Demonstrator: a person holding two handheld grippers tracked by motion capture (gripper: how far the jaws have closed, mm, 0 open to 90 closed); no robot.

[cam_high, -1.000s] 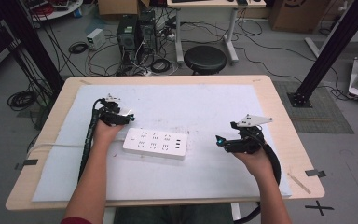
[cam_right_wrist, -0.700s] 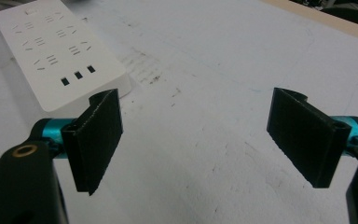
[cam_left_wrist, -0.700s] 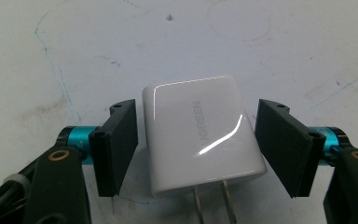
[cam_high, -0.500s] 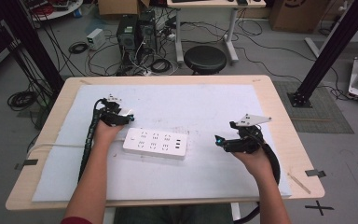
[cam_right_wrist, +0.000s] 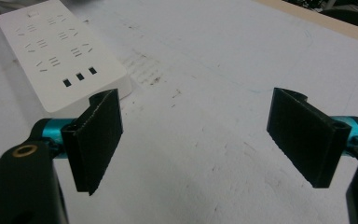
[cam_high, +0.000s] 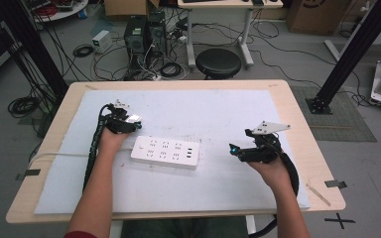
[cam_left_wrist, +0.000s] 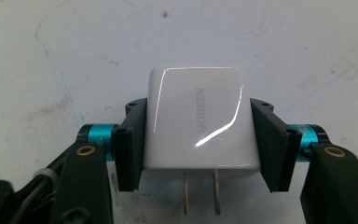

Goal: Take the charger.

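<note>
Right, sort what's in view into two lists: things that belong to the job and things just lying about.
Likely part of the job:
- white charger, clamped in the left claw
- power strip on the table mat
- right claw, open and holding nothing

Just lying about:
- black stool
- computer towers
- floor cables

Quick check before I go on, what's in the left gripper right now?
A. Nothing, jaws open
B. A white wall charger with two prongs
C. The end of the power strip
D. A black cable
B: in the left gripper view the left gripper is shut on the white charger, its two prongs pointing toward the camera.
</note>
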